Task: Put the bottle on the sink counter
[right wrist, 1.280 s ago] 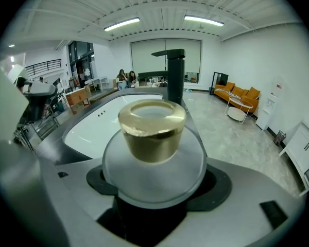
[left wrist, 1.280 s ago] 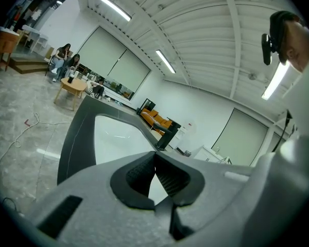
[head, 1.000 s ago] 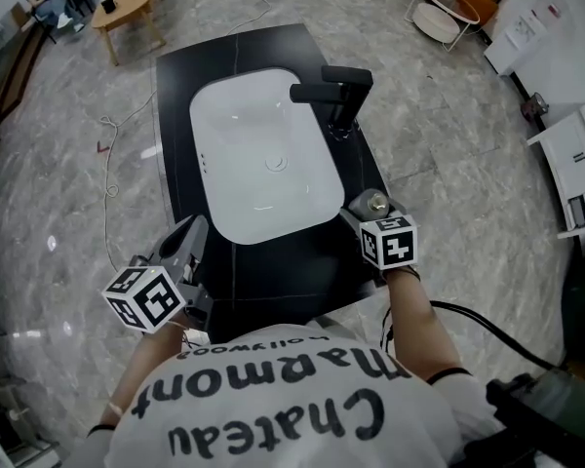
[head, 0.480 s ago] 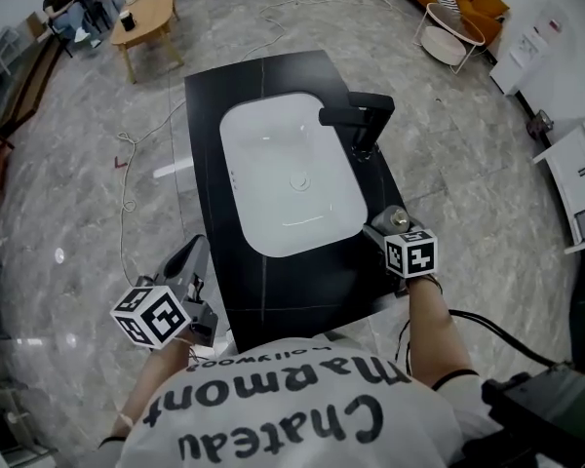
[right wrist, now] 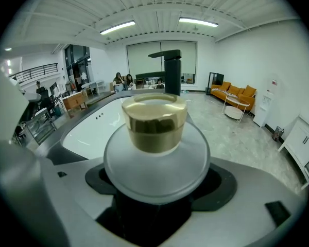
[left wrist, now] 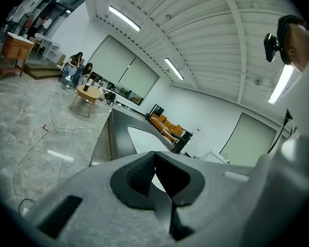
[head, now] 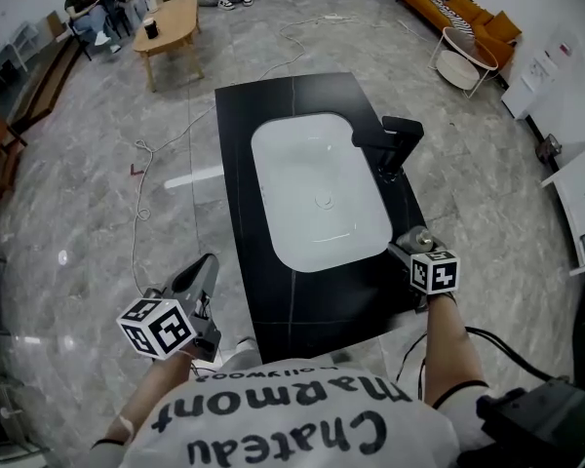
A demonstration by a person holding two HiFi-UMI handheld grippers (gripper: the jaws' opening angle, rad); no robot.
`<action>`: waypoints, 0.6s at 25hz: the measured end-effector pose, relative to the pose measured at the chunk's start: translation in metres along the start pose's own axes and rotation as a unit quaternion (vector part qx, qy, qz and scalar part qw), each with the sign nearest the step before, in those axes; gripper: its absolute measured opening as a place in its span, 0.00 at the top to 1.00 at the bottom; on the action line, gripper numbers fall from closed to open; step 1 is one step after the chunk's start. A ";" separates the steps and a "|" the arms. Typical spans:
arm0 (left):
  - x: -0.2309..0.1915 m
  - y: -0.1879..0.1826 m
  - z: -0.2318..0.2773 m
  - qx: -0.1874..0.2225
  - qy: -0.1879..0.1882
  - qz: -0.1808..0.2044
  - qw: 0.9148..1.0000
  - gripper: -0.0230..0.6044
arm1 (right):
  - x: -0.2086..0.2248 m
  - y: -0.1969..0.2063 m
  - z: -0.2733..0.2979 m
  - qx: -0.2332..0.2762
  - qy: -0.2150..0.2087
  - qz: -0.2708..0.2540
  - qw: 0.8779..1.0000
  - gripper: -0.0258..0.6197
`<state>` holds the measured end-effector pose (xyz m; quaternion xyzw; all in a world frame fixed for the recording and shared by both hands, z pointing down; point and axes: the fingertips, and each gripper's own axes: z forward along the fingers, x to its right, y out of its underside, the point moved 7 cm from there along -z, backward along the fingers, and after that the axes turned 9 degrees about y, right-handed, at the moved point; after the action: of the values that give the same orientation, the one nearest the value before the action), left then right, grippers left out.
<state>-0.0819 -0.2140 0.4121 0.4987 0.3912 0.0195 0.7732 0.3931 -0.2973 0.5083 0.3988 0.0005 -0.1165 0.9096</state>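
Nearest us, the left gripper (head: 203, 273) hangs over the floor off the near left corner of the tabletop (head: 302, 300), its jaws pressed together on nothing. The right gripper (head: 414, 252) is at the tabletop's right edge, close to the near right corner, its jaws clenched around an upright frosted bottle (right wrist: 155, 161) with a gold cap. We cannot tell whether the bottle's base touches the black surface. Beyond lie the white basin (head: 317, 188) and, along the right edge, a black faucet (head: 395, 142). We judge the carry nearly done: what is left is to set the bottle down beside the basin and release it.
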 end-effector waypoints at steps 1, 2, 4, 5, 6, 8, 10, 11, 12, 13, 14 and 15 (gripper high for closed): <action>-0.001 -0.002 -0.001 -0.002 0.003 0.002 1.000 0.94 | 0.000 0.000 0.000 -0.001 0.002 0.003 1.000 0.43; -0.002 -0.004 -0.002 -0.003 0.005 0.004 1.000 0.94 | 0.000 0.000 0.000 -0.003 0.005 0.006 1.000 0.43; -0.003 -0.009 -0.006 0.000 0.014 0.004 1.000 0.94 | 0.000 0.001 -0.002 -0.005 0.016 0.012 1.000 0.43; -0.004 -0.010 -0.007 0.002 0.019 0.004 1.000 0.94 | 0.001 0.002 -0.003 -0.006 0.024 0.016 1.000 0.43; -0.004 -0.011 -0.009 0.002 0.025 0.005 1.000 0.94 | 0.002 0.004 -0.005 -0.006 0.032 0.021 0.999 0.43; -0.007 -0.012 -0.012 -0.001 0.032 0.009 0.999 0.94 | 0.004 0.009 -0.009 -0.003 0.045 0.036 0.998 0.43; -0.012 -0.012 -0.016 -0.005 0.033 0.009 0.999 0.94 | 0.006 0.013 -0.014 -0.002 0.055 0.051 0.997 0.43; -0.015 -0.013 -0.019 -0.006 0.033 0.008 0.999 0.94 | 0.005 0.015 -0.017 -0.003 0.060 0.061 0.996 0.43; -0.018 -0.014 -0.022 -0.007 0.034 0.006 0.999 0.94 | 0.005 0.018 -0.021 -0.004 0.067 0.073 0.995 0.43; -0.020 -0.014 -0.024 -0.007 0.036 0.005 0.999 0.94 | 0.005 0.022 -0.025 -0.007 0.075 0.090 0.993 0.43; -0.022 -0.015 -0.026 -0.007 0.039 0.003 0.999 0.94 | 0.005 0.026 -0.031 -0.012 0.083 0.111 0.990 0.43; -0.023 -0.014 -0.028 -0.007 0.044 0.002 0.999 0.94 | 0.004 0.031 -0.037 -0.018 0.087 0.134 0.987 0.43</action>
<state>-0.1203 -0.2101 0.4090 0.4925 0.4240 0.0460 0.7587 0.4071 -0.2509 0.5058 0.3876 0.0281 0.0414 0.9205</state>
